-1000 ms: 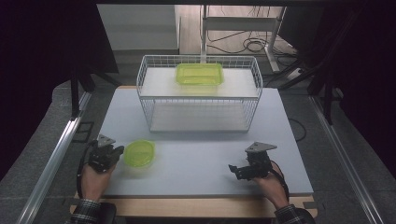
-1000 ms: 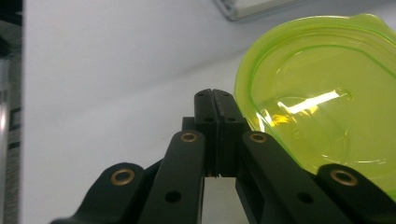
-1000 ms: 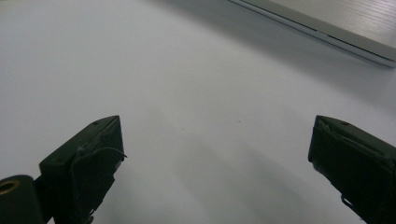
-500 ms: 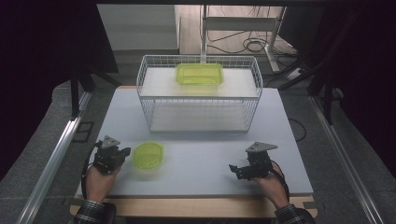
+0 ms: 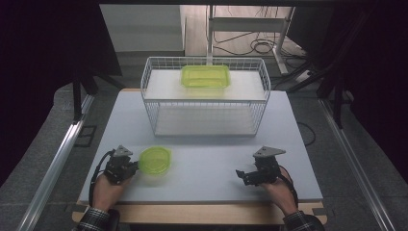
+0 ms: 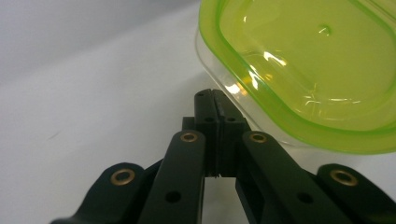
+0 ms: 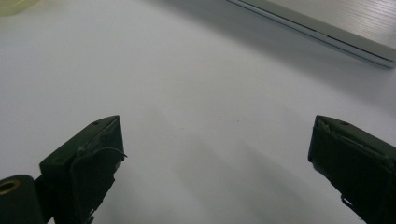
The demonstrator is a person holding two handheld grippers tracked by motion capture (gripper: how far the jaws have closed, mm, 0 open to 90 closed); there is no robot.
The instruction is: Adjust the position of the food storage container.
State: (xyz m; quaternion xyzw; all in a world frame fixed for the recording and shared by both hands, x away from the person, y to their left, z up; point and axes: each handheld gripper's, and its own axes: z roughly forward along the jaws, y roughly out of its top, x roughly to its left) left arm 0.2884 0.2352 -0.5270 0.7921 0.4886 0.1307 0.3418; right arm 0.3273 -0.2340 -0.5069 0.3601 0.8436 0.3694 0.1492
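Note:
A small round-cornered green container (image 5: 155, 161) (image 6: 303, 60) sits on the white table (image 5: 216, 159) near its front left. My left gripper (image 5: 136, 166) (image 6: 210, 95) is shut, its jaws pressed flat together, with the tips against the container's near edge and nothing between them. At the front right my right gripper (image 5: 243, 175) (image 7: 215, 154) rests low over bare table, jaws wide open and empty, pointing left. A second, larger rectangular green container (image 5: 206, 76) lies on the upper level of the white wire basket (image 5: 260, 103).
The wire basket stands across the back middle of the table; its pale base board (image 7: 327, 28) shows beyond my right gripper. Dark floor, a metal rail (image 5: 57, 159) at the left and cables lie around the table.
My left gripper has shifted a little to the right, and the small green container has slid right with it. The right gripper has stayed put.

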